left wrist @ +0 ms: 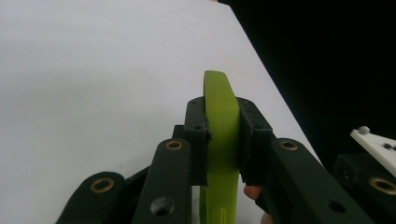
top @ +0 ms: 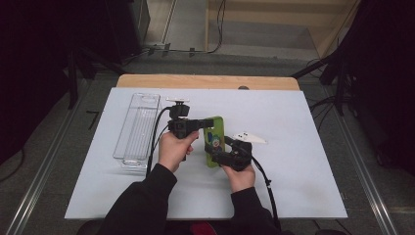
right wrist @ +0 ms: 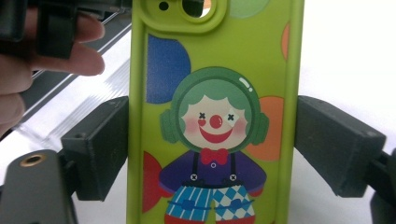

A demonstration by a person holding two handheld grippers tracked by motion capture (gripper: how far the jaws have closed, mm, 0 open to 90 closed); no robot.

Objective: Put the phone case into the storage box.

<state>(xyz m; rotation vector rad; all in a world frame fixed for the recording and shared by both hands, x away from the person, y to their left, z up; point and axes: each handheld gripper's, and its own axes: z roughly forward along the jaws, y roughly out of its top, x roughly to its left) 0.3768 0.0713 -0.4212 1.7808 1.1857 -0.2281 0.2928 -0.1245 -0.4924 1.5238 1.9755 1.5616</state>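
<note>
- Clamping my left gripper (left wrist: 223, 140) across the thickness of the lime-green rubbery phone case with a clown print (top: 214, 141), near its top end.
- Straddling the case's long edges with my right gripper (right wrist: 212, 149); pads standing just off them, released.
- Holding the case above the white tabletop (top: 293, 166), near the long clear plastic tray (top: 137, 128).

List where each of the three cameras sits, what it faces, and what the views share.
High view: above the person's side of the white table, looking forward and down; both forearms, hands and tools show.
Left gripper view: rides the left tool, looking along jaws clamped on the green phone case edge.
Right gripper view: rides the right tool, facing the case's clown print; fingers show.
Shared: the case.
</note>
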